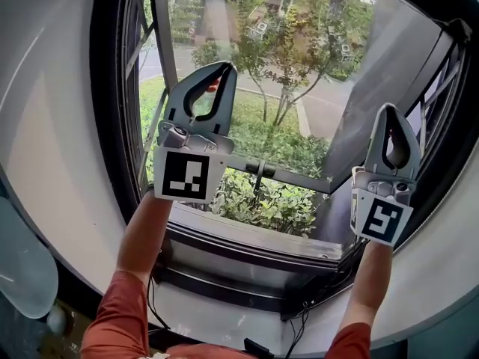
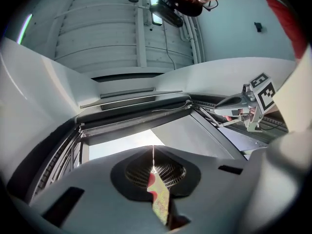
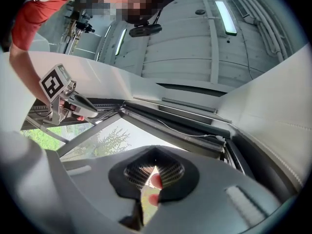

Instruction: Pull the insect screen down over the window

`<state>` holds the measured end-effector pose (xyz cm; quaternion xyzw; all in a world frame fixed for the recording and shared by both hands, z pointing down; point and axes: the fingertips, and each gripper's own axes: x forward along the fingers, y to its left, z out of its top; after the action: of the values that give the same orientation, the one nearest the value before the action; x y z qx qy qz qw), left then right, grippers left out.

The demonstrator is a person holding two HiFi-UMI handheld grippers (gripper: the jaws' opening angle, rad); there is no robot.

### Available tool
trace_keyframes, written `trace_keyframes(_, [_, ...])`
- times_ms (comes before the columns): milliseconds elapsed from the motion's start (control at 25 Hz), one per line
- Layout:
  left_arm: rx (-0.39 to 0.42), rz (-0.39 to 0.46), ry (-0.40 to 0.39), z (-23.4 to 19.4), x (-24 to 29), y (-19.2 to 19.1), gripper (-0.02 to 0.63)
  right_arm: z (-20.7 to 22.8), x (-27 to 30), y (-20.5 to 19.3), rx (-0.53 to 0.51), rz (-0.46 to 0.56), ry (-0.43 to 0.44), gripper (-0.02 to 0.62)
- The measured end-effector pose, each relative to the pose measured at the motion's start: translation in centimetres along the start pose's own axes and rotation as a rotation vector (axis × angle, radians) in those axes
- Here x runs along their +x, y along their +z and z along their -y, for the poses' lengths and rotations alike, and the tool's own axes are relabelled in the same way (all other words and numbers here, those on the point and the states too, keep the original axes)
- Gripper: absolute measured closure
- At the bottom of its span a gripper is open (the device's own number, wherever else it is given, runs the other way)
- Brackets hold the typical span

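Note:
The window (image 1: 254,88) has a black frame, and trees and lawn show through its opening with no mesh across it. A dark bar (image 2: 136,113) runs along the top of the frame, also in the right gripper view (image 3: 187,117), with a thin cord (image 3: 185,130) hanging along it. My left gripper (image 1: 221,69) is raised in front of the glass and points upward, its jaws shut on nothing (image 2: 153,152). My right gripper (image 1: 391,112) is held up near the right side of the frame, also shut and empty (image 3: 155,151). Both stay below the top bar and apart from it.
A grey tilted pane (image 1: 382,81) stands at the window's right. A cross rail with a dark handle (image 1: 261,168) spans the middle. Below are the sill (image 1: 247,238) and loose cables (image 1: 299,324). White curved wall (image 1: 52,140) surrounds the frame. Ceiling lamps (image 3: 225,16) are overhead.

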<state>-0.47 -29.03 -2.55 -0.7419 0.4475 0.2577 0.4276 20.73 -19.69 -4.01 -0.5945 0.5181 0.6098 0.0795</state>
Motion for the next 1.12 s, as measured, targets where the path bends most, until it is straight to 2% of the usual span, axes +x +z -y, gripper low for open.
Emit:
trace_keyframes(280, [0.050, 0.028, 0.010, -1.2, 2.8, 2.0, 0.600, 1.0, 3.8, 2.9, -0.133, 0.073, 0.035, 0.586])
trace_keyframes(520, [0.139, 0.064, -0.003, -1.3, 6.1, 4.6, 0.600, 2.4, 7.2, 3.1, -0.257, 0.001, 0.045, 0.586])
trace_keyframes(720, [0.282, 0.076, 0.007, -2.3, 8.9, 6.8, 0.600, 4.2, 10.1, 3.5, -0.327, -0.052, 0.028, 0.586])
trace_keyframes(920, [0.460, 0.065, 0.014, -3.6, 11.6, 8.3, 0.600, 5.1, 13.4, 4.9, -0.408, -0.020, 0.047, 0.584])
trace_keyframes(1120, [0.576, 0.066, 0.033, -4.5, 13.7, 9.7, 0.600, 6.6, 15.7, 5.8, -0.498, -0.053, 0.039, 0.584])
